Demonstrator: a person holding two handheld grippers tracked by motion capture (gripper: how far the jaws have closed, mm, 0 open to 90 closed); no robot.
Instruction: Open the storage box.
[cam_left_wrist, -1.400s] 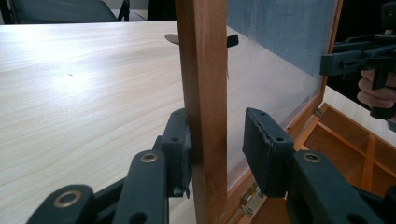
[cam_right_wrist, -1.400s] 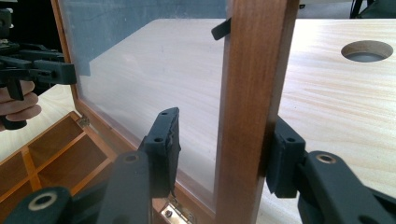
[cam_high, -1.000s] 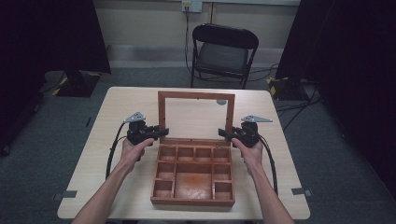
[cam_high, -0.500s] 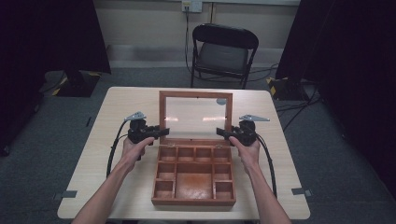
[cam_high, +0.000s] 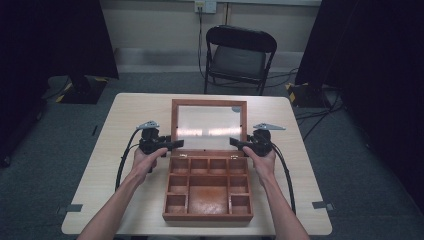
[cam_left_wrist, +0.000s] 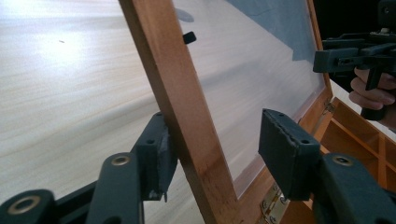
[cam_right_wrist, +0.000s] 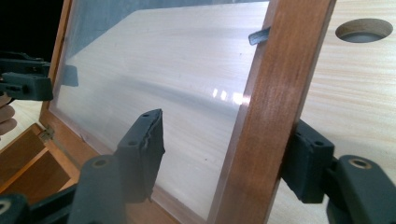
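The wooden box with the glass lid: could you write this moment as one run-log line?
wooden compartment box open | glass-paned wooden lid upright | left gripper, right gripper just opening, lid frame between fingers, unclamped

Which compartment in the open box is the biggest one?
The wide centre compartment at the near end of the wooden box, closest to the person. Small square cells flank it on both sides, and a row of small cells runs along the hinge side.

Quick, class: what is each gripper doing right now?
Left gripper: open, jaws just opening, straddling the lid frame.
Right gripper: open, jaws just opening, straddling the lid's other side.
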